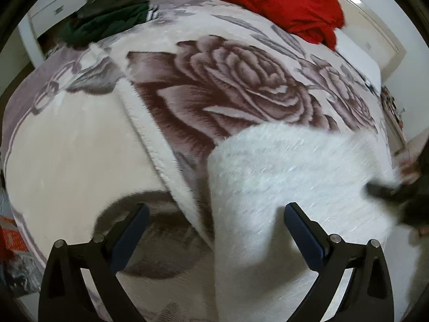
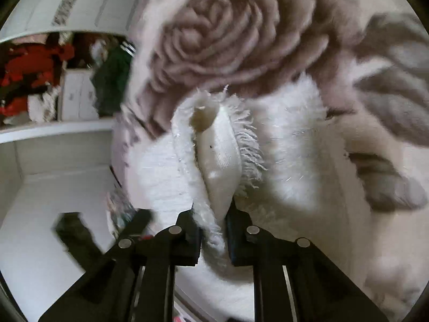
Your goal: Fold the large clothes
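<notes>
Left wrist view: the left gripper (image 1: 214, 214) is hovering over the bed with its jaws spread wide apart, nothing between them; blue pads (image 1: 135, 224) are showing on the inner faces. The white fuzzy garment (image 1: 289, 177) is lying on the floral blanket (image 1: 219, 86), spreading from bottom center toward the right, its left edge passing between the two fingers, not touching either as far as I can tell. At the right edge the right gripper (image 1: 386, 190) is showing as a dark blurred shape at the garment's far side; its jaws are unreadable here. A red garment (image 1: 273, 0) is piled at the head of the bed, a dark green garment (image 1: 107, 21) with white stripes is sitting at the far left corner, and a white drawer unit (image 1: 51, 5) is standing behind it. Right wrist view: the right gripper (image 2: 213, 222) is pinching the white fuzzy garment (image 2: 281, 123), jaws closed tight on a fringed edge, with a smooth white inner layer (image 2: 219, 155) bulging up just ahead of the fingers. The garment is lifting off the floral blanket (image 2: 219, 35) here. The dark green garment (image 2: 112, 80) is hanging at the bed edge on the left, red clothes (image 2: 29, 72) sitting beyond it, white floor (image 2: 40, 201) below.
</notes>
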Tool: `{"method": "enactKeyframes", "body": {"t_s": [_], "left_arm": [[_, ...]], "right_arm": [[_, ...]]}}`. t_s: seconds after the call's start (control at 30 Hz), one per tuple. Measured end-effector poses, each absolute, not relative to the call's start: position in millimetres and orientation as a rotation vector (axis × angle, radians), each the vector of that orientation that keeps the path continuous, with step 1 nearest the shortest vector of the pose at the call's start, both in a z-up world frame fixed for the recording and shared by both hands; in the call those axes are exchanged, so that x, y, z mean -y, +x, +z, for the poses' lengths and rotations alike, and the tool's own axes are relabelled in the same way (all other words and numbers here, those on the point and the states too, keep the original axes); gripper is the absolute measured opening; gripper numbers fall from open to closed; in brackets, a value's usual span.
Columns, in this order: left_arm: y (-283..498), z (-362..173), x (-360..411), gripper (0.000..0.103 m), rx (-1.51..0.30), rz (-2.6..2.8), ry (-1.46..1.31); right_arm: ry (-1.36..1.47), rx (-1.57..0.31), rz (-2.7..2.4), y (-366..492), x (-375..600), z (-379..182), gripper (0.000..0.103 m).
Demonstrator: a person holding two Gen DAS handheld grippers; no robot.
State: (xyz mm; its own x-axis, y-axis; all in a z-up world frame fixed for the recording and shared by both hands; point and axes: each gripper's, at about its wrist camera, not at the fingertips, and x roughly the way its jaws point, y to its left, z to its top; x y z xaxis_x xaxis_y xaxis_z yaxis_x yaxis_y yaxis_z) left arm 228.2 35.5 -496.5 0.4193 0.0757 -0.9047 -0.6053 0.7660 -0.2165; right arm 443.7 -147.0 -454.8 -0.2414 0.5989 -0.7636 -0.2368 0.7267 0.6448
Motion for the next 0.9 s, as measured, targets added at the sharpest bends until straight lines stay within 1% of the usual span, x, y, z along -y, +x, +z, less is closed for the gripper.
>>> {"method": "enactKeyframes", "body": {"t_s": [0.03, 0.1, 0.17, 0.2, 0.23, 0.27, 0.3, 0.37, 0.4, 0.53, 0.57, 0.63, 0.7, 0.77, 0.83, 0.9], "left_arm": [[230.7, -496.8, -32.5, 0.103, -1.060, 0.445, -0.568], [240.3, -500.4, -26.4, 0.103, -1.024, 0.373, -0.598], [253.6, -510.1, -23.7, 0.103, -1.023, 0.346, -0.611], [262.7, -515.9, -21.9, 0.103, -1.045, 0.352, -0.595], [267.8, -518.7, -21.3, 0.103, -1.061, 0.357, -0.577], [272.2, -521.3, -21.6, 0.103, -1.076, 0.359, -0.557], [274.2, -522.5, -23.7, 0.103, -1.085, 0.355, -0.554], [270.9, -521.1, -28.8, 0.103, -1.093, 0.362, -0.566], [268.1, -520.0, -31.0, 0.103, -1.099, 0.374, -0.560], [256.7, -520.1, -35.4, 0.103, -1.111, 0.389, -0.565], [254.7, -520.9, -36.4, 0.103, -1.111, 0.389, -0.570], [254.1, -522.3, -37.1, 0.103, -1.111, 0.390, -0.567], [254.3, -522.9, -36.6, 0.103, -1.111, 0.390, -0.552], [255.5, -523.1, -37.1, 0.103, -1.116, 0.391, -0.531], [259.0, -529.8, -35.2, 0.103, -1.159, 0.392, -0.494], [258.3, -537.6, -33.9, 0.103, -1.175, 0.400, -0.461]], "right_arm": [[0.292, -1.600, 0.781, 444.6, 153.9, -437.7, 0.015], [0.209, -1.529, 0.717, 454.4, 159.1, -426.8, 0.015], [0.055, -1.503, 0.626, 469.5, 156.2, -449.2, 0.016], [0.025, -1.547, 0.604, 474.8, 152.2, -468.3, 0.019], [-0.014, -1.627, 0.578, 481.1, 147.6, -498.9, 0.022], [-0.034, -1.676, 0.556, 483.4, 149.2, -512.7, 0.037], [-0.033, -1.741, 0.525, 484.6, 150.7, -526.4, 0.045], [0.024, -1.724, 0.531, 485.0, 157.8, -512.2, 0.045], [0.023, -1.674, 0.546, 481.6, 163.5, -489.2, 0.048], [-0.035, -1.503, 0.611, 451.0, 179.9, -418.3, 0.048], [-0.068, -1.487, 0.645, 438.9, 174.6, -407.5, 0.048], [-0.144, -1.503, 0.721, 415.6, 161.5, -407.7, 0.048], [-0.204, -1.585, 0.781, 394.8, 144.8, -440.3, 0.048], [-0.266, -1.668, 0.772, 380.2, 133.0, -487.3, 0.048], [-0.235, -1.704, 0.723, 377.3, 127.5, -533.6, 0.048], [-0.230, -1.700, 0.703, 375.9, 120.9, -546.5, 0.048]]}}
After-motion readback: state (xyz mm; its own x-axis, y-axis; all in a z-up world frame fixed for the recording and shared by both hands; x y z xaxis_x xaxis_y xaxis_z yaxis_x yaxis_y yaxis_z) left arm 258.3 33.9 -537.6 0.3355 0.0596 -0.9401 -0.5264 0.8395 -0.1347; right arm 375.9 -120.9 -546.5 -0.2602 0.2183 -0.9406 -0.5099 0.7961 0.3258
